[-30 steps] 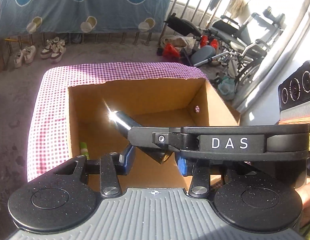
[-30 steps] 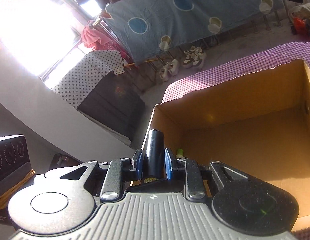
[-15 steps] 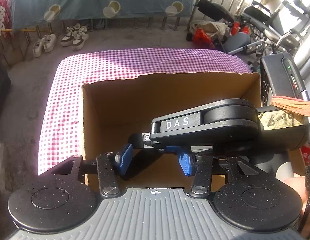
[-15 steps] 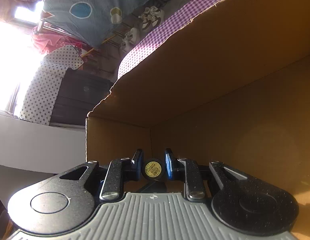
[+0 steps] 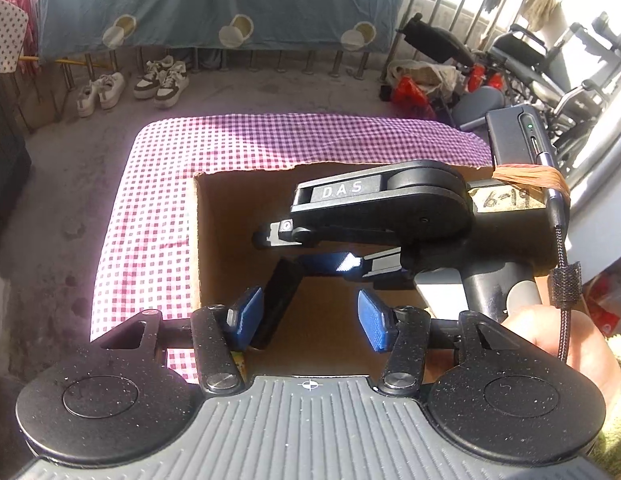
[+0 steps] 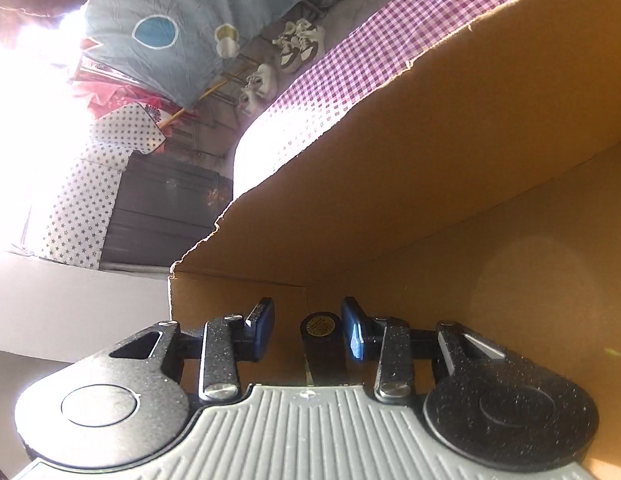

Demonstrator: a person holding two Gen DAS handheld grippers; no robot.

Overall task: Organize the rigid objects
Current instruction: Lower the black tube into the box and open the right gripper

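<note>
- The brown open cardboard box (image 5: 194, 240) stands on the purple-white checked tablecloth (image 5: 158, 216); white sneakers (image 5: 162, 78) and a blue dotted curtain (image 5: 214, 4) are far behind.
- The right gripper (image 6: 308, 326) is opening; the black cylinder (image 6: 320, 340) sits between its pads inside the box, touching the right one.
- The left gripper (image 5: 306, 316) is opening above the box, holding nothing.

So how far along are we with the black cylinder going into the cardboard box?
The right gripper is down inside the brown cardboard box, opening, with the black cylinder with a gold end label loose between its fingers. The left gripper hovers open above. Left: withdraw. No other loose items show.
</note>
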